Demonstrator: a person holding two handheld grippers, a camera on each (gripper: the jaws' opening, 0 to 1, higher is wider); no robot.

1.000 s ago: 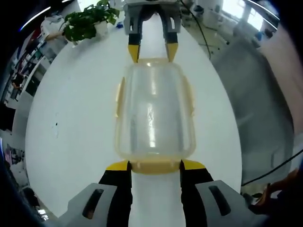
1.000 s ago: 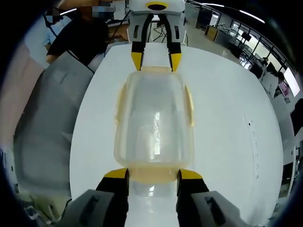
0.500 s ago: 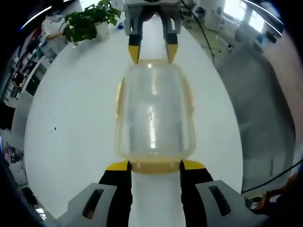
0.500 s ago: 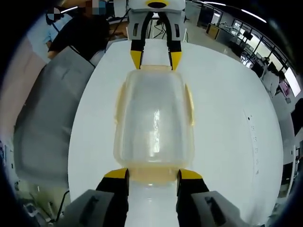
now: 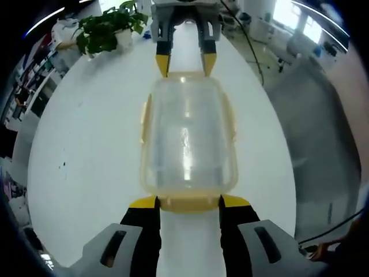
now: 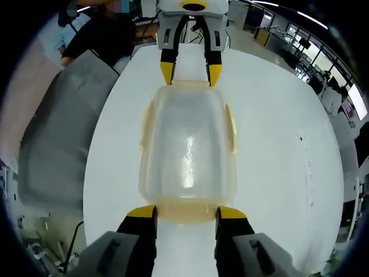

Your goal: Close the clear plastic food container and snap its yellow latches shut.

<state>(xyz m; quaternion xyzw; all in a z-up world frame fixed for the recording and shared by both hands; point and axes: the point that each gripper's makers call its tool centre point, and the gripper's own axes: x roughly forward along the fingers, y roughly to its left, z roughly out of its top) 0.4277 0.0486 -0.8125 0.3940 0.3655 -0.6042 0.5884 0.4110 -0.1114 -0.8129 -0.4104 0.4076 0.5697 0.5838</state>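
While the clear food container (image 5: 188, 135) lies lengthwise on the white counter (image 5: 86, 144), its long axis runs from 6 to 12 o'clock in both views, so each pair of tongs faces one short end. The left tongs (image 5: 188, 201) sit spread at 6 o'clock, their yellow tips either side of the near end latch (image 5: 189, 202); the right tongs (image 5: 185, 62) stand spread at 12 o'clock by the far end. From the right gripper view the right tongs (image 6: 186, 213) bracket their own end latch (image 6: 185, 212). The lid looks seated; side latches (image 5: 144, 118) at 3 and 9 o'clock appear flared, equally near either hand
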